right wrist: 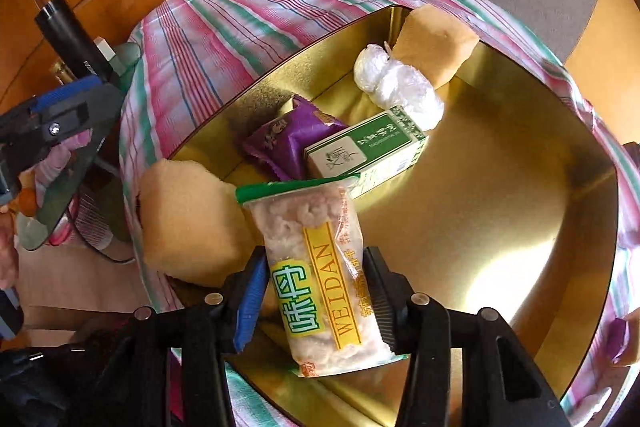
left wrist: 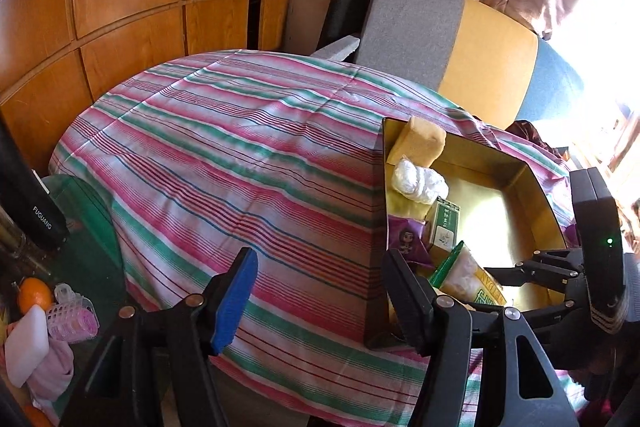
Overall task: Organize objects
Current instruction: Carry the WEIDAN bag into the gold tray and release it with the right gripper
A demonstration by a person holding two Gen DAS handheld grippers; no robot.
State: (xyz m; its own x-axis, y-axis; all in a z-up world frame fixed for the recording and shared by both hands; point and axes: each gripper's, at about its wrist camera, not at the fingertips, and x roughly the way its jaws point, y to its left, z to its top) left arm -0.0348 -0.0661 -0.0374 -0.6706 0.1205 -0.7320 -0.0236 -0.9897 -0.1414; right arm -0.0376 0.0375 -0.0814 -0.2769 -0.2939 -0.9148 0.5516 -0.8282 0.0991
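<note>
Right gripper [right wrist: 316, 301], nearest in its own view: clear snack packet with green top band and yellow "WEIDAN" label [right wrist: 316, 267] lies between the jaws. Blue pad at the packet's left edge, black ribbed pad at its right; whether they press or only flank it, cannot tell. Packet's lower end rests inside the gold-lined rectangular box [right wrist: 500, 227]; its bottom corner print is too small to read.

Beside the packet, at the box's near left wall, a tan sponge block [right wrist: 188, 223]. Behind: purple foil sachet [right wrist: 288, 143], partly under a green-and-white carton [right wrist: 368, 151] with unreadable small script. Further back a crumpled clear plastic wad [right wrist: 396, 83], then a second tan sponge block [right wrist: 436, 43] leaning in the far corner.

Left gripper [left wrist: 320, 301] hangs with jaws well apart, nothing between them, above the pink-green striped cloth [left wrist: 224, 147] and the box's outer wall.

Left edge, partly cut off: black cylinder marked "FUGUANG" [left wrist: 40, 215], an orange [left wrist: 35, 294], pink hair rollers [left wrist: 74, 315], white block [left wrist: 26, 347]. Window glare washes out the far right.
</note>
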